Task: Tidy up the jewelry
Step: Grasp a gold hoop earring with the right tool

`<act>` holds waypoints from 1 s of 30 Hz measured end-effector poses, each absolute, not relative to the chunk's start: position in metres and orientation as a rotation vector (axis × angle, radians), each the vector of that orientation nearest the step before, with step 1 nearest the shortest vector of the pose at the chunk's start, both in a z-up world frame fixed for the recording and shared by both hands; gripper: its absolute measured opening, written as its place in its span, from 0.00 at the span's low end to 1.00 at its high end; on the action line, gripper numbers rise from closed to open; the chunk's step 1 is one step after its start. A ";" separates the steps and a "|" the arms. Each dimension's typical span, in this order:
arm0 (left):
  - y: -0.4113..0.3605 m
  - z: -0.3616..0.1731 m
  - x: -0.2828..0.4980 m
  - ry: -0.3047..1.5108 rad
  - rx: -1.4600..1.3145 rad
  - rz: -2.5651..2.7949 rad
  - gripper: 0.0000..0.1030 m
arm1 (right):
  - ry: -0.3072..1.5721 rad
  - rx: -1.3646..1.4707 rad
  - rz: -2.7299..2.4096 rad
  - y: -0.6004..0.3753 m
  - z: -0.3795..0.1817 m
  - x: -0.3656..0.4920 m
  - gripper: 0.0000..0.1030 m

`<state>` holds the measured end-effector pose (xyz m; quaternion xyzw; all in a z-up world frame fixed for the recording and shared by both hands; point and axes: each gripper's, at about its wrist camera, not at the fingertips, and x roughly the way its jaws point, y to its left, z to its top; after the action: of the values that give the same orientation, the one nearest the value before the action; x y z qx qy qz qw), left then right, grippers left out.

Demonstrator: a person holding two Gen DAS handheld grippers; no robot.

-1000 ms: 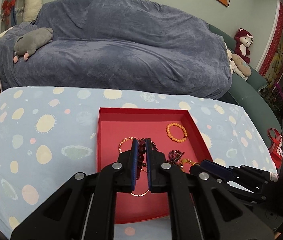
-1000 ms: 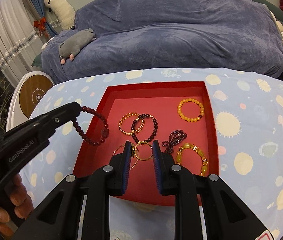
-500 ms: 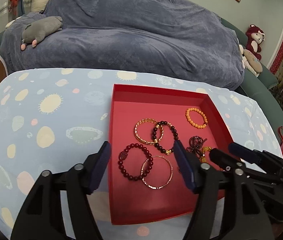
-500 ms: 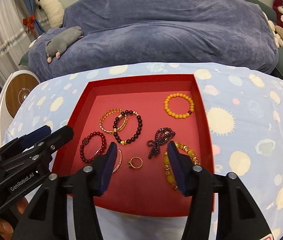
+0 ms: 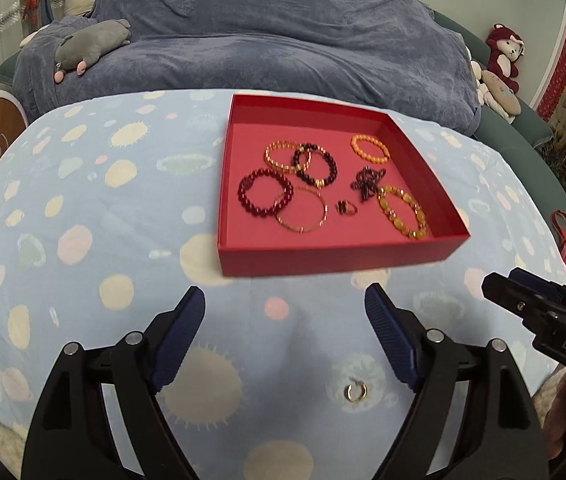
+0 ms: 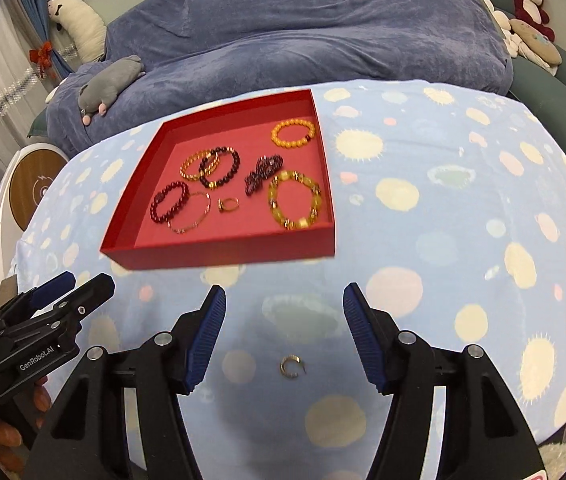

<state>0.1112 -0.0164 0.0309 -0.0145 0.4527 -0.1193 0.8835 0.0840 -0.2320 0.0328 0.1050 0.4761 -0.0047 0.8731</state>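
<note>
Both my claws, left claw (image 5: pixel 285 306) and right claw (image 6: pixel 285 306), gaping wide, empty. Loose ring (image 6: pixel 292 366) on desk (image 6: pixel 443 240), outside red tray (image 6: pixel 219 250): tiny, light, hard, slippery; pinch across band.

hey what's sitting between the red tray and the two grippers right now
One small gold ring lies on the spotted tablecloth, nearer than the red tray. In both wrist views it sits between the open fingers of the right gripper and the left gripper.

Matt red tray (image 5: pixel 339 258), glossy bead bracelets (image 5: pixel 265 198), soft printed tablecloth (image 5: pixel 83 208).
</note>
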 end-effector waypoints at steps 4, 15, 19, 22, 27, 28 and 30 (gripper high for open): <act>-0.021 0.013 0.089 0.977 0.025 -0.225 0.77 | 1.050 0.198 -0.015 -0.226 0.009 0.064 0.57; -0.034 -0.010 0.073 1.009 0.060 -0.200 0.77 | 1.098 0.177 -0.027 -0.220 -0.025 0.066 0.43; -0.034 -0.014 0.072 1.021 0.055 -0.199 0.77 | 1.103 0.168 -0.025 -0.218 -0.028 0.069 0.39; -0.034 -0.015 0.071 1.025 0.057 -0.201 0.77 | 1.106 0.160 -0.023 -0.215 -0.030 0.070 0.35; -0.035 -0.017 0.071 1.030 0.057 -0.202 0.77 | 1.098 0.132 -0.024 -0.211 -0.031 0.071 0.30; -0.035 -0.017 0.071 1.031 0.058 -0.201 0.77 | 1.097 0.123 -0.025 -0.211 -0.031 0.070 0.29; -0.035 -0.017 0.071 1.033 0.059 -0.202 0.77 | 1.092 0.109 -0.029 -0.210 -0.031 0.070 0.27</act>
<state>0.0711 -0.0353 -0.0171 0.0282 0.4928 -0.0965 0.8643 0.0703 -0.2100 -0.0312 0.0520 0.5189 -0.0137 0.8531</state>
